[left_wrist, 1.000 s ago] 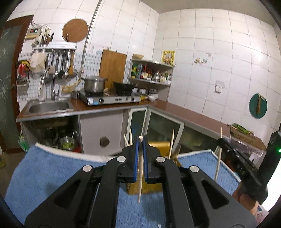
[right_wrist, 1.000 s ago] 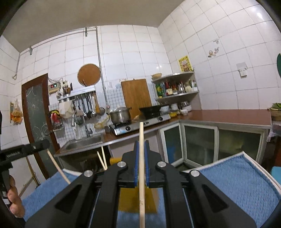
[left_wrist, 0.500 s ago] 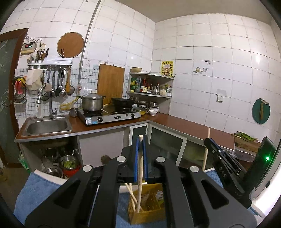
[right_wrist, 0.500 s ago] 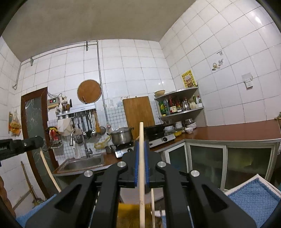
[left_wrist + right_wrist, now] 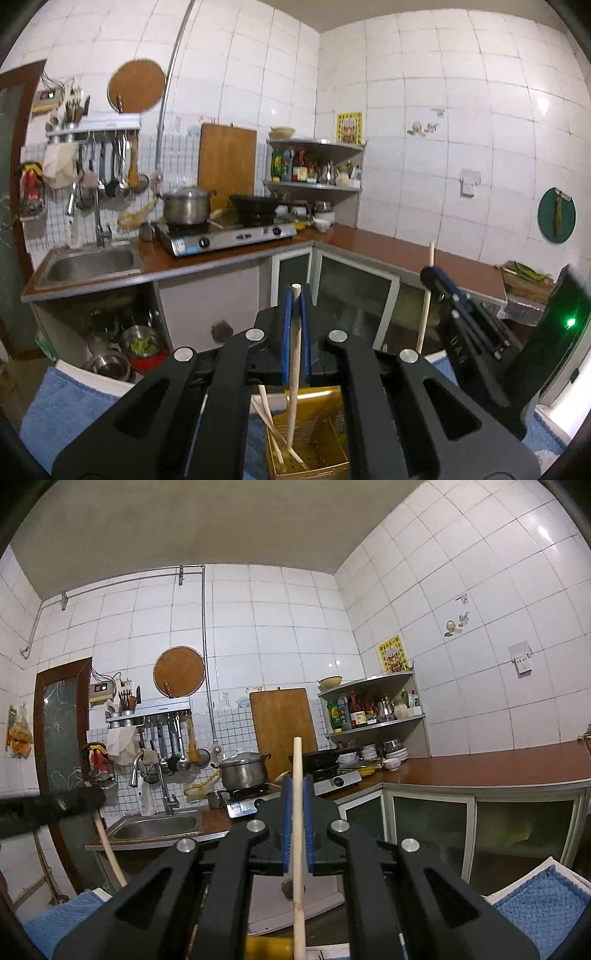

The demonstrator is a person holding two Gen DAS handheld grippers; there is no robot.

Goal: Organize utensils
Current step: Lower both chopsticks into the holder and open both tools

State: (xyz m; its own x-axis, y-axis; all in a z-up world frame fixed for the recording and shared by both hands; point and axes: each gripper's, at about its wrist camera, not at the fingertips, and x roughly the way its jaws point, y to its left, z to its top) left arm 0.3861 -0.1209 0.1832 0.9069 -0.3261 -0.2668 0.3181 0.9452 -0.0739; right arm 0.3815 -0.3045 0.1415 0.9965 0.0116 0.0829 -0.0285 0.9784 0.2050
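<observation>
Chopsticks: my left gripper (image 5: pixel 294 334) pinches one chopstick (image 5: pixel 294 369), its tip down in the yellow holder (image 5: pixel 325 435); my right gripper (image 5: pixel 297 823) clamps another chopstick (image 5: pixel 298 834) upright, just right of it.

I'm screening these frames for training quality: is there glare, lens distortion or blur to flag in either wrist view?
Left wrist view: strong fisheye bend in the wall tiles, dark corner vignette, small glare spots on the tiles, a green LED glowing at right. Right wrist view: same curvature and vignette, glare spot on the tiles at upper right, the left gripper at the left edge soft.
</observation>
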